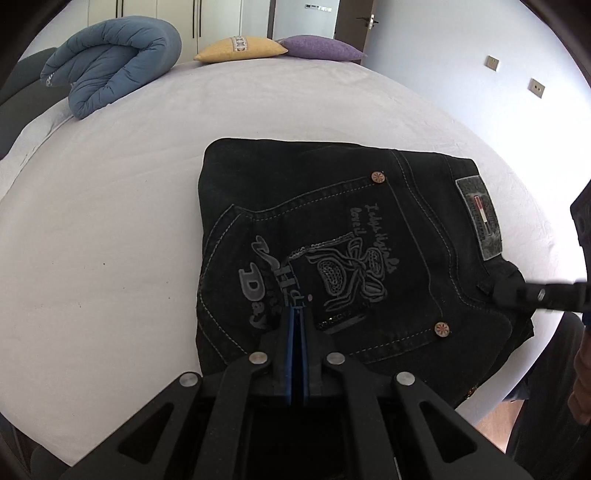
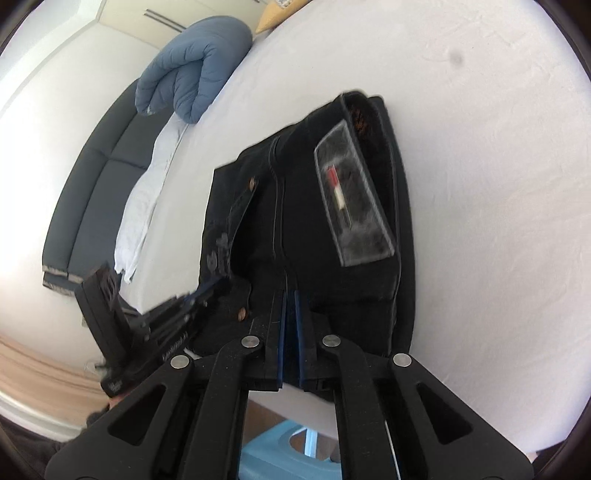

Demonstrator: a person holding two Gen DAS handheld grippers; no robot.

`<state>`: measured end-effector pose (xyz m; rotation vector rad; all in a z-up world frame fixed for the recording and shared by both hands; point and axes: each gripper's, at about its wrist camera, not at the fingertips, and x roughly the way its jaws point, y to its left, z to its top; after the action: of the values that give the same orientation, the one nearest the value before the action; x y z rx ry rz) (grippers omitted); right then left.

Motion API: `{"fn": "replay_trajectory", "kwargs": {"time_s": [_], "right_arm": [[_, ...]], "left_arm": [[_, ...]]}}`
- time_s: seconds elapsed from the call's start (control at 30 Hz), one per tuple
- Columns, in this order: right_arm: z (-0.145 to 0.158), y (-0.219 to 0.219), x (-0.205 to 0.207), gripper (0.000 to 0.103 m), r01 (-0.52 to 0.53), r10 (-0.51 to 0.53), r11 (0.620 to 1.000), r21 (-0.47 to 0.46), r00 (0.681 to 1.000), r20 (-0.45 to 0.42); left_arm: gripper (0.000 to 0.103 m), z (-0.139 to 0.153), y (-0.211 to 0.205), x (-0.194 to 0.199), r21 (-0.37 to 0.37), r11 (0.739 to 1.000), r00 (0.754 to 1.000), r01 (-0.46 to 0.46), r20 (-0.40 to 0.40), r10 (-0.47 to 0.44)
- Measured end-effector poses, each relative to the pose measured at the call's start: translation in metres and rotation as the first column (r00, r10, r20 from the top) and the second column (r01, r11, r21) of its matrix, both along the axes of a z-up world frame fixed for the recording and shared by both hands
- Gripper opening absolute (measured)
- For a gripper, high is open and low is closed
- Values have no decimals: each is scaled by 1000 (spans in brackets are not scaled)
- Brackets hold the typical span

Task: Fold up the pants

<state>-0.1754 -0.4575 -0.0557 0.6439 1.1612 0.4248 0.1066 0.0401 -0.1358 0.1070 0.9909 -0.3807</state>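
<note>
Where blurred, pants [image 2: 306,221] label unreadable

A white sheet [image 1: 110,229] is covering the bed. A rolled blue quilt [image 1: 110,62] is lying at its far left edge, hanging partly over the side. A yellow cushion [image 1: 240,48] and a purple cushion [image 1: 321,48] are sitting side by side at the far end, touching. Pale cupboard doors [image 1: 177,14] are standing behind them. Two wall sockets [image 1: 513,75] are showing on the white wall to the right. A dark grey sofa [image 2: 92,184] is running alongside the bed. A light blue plastic stool [image 2: 277,454] is standing below the bed's near edge.
</note>
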Motion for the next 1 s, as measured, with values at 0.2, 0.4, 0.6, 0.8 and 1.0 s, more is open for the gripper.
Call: {"fn": "replay_trajectory", "kwargs": {"time_s": [0.2, 0.4, 0.6, 0.8, 1.0], "right_arm": [[-1, -10, -12, 4, 26, -27, 998, 54, 999, 23], [40, -25, -19, 70, 67, -63, 997, -38, 992, 109], [48, -50, -8, 97, 165, -160, 986, -28, 978, 131], [36, -64, 23, 88, 121, -123, 992, 26, 989, 79], [4, -69, 56, 73, 110, -109, 993, 45, 994, -22]], "left_arm": [[3, 0, 4, 2, 5, 1000, 1000, -12, -1, 12], [3, -1, 1, -4, 13, 1000, 1000, -19, 10, 19], [12, 8, 7, -9, -16, 999, 999, -30, -17, 30], [103, 54, 43, -14, -78, 991, 989, -108, 88, 115], [97, 30, 71, 29, -147, 978, 987, -149, -88, 138]]}}
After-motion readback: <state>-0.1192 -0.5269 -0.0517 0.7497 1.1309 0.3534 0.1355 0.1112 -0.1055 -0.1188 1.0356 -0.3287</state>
